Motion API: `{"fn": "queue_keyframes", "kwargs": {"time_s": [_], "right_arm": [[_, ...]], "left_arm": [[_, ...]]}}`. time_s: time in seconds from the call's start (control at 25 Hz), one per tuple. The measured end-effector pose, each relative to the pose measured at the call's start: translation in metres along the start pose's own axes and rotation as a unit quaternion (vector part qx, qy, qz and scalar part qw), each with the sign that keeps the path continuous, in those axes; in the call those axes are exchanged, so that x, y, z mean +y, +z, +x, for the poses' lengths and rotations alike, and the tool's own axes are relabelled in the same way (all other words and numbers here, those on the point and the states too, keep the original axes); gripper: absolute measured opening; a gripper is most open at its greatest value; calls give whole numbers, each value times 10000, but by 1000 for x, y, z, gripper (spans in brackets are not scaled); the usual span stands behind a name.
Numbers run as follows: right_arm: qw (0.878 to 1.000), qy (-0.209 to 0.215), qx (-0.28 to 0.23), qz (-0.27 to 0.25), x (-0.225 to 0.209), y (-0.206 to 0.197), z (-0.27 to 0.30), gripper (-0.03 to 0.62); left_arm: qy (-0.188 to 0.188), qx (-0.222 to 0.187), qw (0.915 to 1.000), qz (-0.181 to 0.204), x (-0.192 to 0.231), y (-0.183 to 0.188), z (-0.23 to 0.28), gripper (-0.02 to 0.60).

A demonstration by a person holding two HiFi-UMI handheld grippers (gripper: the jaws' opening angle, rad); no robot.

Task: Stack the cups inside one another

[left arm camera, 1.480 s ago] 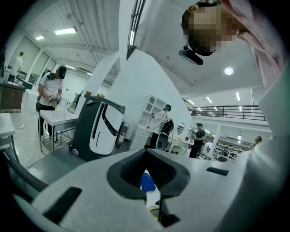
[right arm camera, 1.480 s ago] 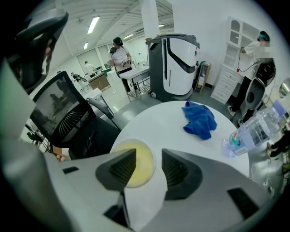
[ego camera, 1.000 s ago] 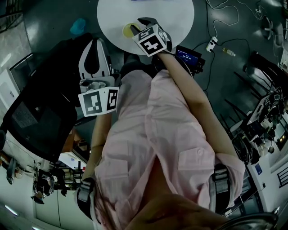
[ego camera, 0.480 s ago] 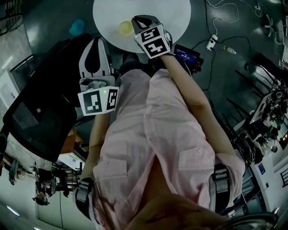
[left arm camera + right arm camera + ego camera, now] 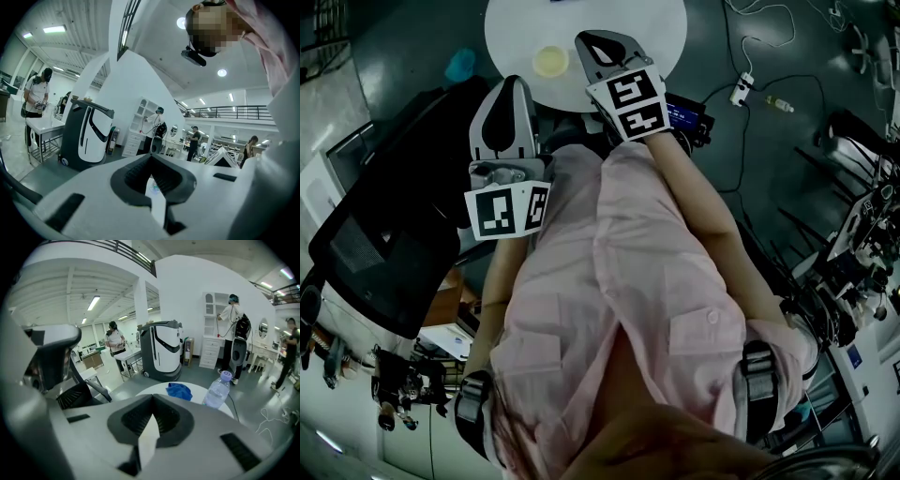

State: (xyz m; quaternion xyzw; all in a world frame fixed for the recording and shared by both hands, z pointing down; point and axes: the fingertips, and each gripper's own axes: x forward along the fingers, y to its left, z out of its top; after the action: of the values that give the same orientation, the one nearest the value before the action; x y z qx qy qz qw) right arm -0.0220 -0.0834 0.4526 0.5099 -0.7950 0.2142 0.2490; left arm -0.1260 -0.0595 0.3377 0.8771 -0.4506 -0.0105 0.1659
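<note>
Item: pale yellow round cup (image 5: 550,61), seen from above in the head view with its mouth up, so its axis is judged vertical. It stands on the round white worktop (image 5: 516,28), toward the near edge. Whether it is a single cup or several already nested cannot be told from here, and no other cup shows. Right gripper (image 5: 598,42): it reaches over the near edge of the worktop with its tips level with the cup, and the cup lies just beside them on their left. Its own view has the jaws (image 5: 152,398) closed tip to tip with nothing between them. The cup falls outside that view. It shows only the far part of the worktop (image 5: 197,391), which carries a blue crumpled cloth (image 5: 179,390) and a clear plastic bottle with a purple cap (image 5: 216,391). Left gripper (image 5: 510,89): it is held off the worktop, short of the near edge, and the cup lies ahead of its tips and a little to their right. Its jaws (image 5: 151,158) are likewise closed and empty, and its view is tilted up into the room, with no cup in it. Judgement: the right gripper is the nearer of the two. Any grasp calls for its jaws to part first and then shift left toward the cup's rim.
</note>
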Motion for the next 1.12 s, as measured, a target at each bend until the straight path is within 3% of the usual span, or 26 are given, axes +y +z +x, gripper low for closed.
{"fn": "queue_keyframes", "kwargs": {"time_s": [0.52,1.12], "right_arm": [[9966,57,-775,290,-37,16,-64,29],[9809,123,-1891,447,-81,35,-170,29]], "left_arm": [[-9,-234,9994,261,-61,12,10,15],[150,-478,9974,527,-121,11,12,15]]}}
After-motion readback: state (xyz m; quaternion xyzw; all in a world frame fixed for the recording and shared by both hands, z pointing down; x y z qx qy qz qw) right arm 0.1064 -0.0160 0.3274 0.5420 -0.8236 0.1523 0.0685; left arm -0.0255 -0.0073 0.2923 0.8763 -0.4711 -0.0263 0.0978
